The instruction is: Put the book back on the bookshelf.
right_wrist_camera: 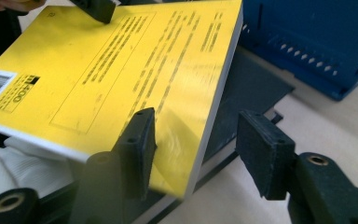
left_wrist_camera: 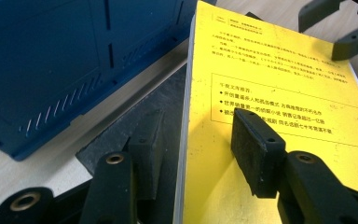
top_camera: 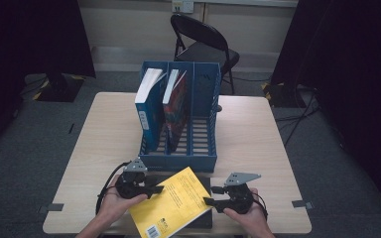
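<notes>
The yellow book (top_camera: 172, 204) lies at the near edge of the bench (top_camera: 258, 139), just in front of the blue file rack (top_camera: 179, 119), tilted and overhanging a dark mat (left_wrist_camera: 121, 135); bare wood lies open to the left and right of it. Its cover is glossy, printed with black text and a barcode, its page block pale. The left gripper (top_camera: 151, 189) straddles the book's left edge, one pad on the cover, the other under the edge, fingers apart. The right gripper (top_camera: 212, 196) straddles the opposite edge, fingers (right_wrist_camera: 265, 149) apart, not pressing. The rack's right slot stands empty.
</notes>
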